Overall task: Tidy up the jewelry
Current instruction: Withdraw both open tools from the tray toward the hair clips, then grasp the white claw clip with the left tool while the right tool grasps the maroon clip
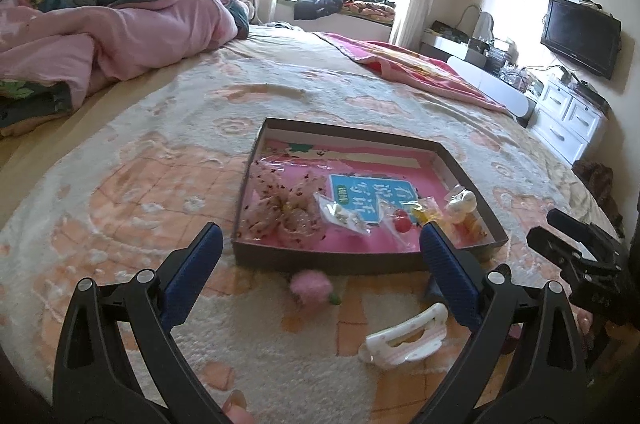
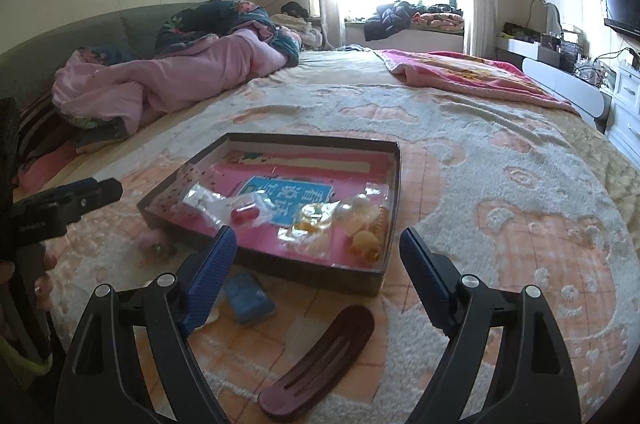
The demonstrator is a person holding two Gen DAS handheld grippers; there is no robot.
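A shallow dark box with a pink floor lies on the bed and holds bagged hair accessories and jewelry: a floral scrunchie, a red piece, yellow pieces. In front of the box lie a pink pompom tie, a white hair clip, a blue clip and a dark red clip. My left gripper is open and empty above the pompom. My right gripper is open and empty above the blue and dark red clips.
The bed has a beige and orange fleecy cover. A pink quilt is heaped at the far left, a pink blanket at the far right. White drawers and a TV stand right of the bed.
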